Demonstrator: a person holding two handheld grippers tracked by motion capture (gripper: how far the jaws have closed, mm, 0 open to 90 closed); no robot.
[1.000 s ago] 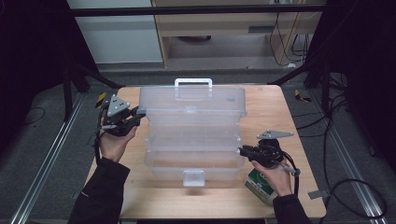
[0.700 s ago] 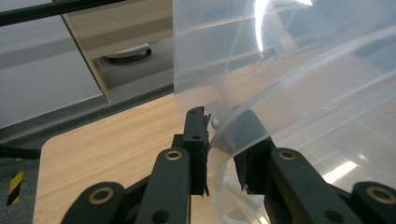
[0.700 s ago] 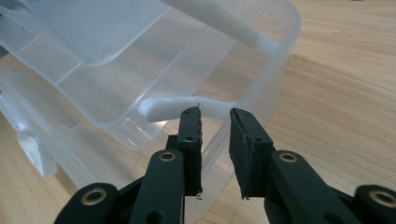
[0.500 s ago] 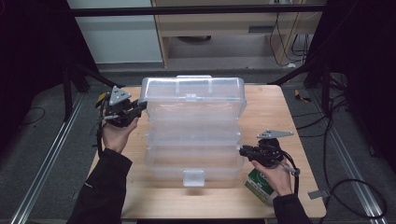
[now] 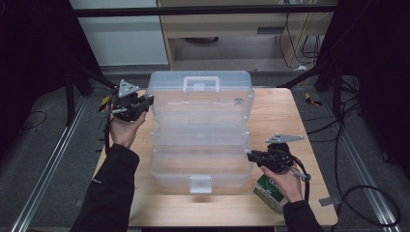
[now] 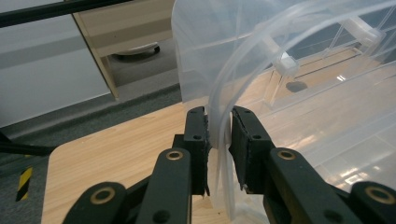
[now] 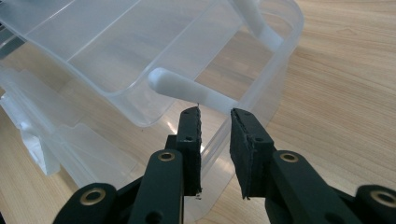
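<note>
Wooden table (image 5: 300, 121): left gripper (image 6: 218, 135) clamps lid (image 5: 200, 89) rim, right gripper (image 7: 215, 122) pinches box (image 5: 200, 166) wall; swing lid slowly, base steady

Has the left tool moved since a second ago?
Yes. In the high view the left tool, clamped on the clear box's lid, has moved toward the table's far edge, swinging the lid up and over the box.

— Green carton (image 5: 269, 191) by the table's near right corner: half hidden under the right hand (image 5: 285, 181), print too small to read.

— Clear box (image 7: 154, 70) cut off at the right gripper view's left and top edges.
</note>
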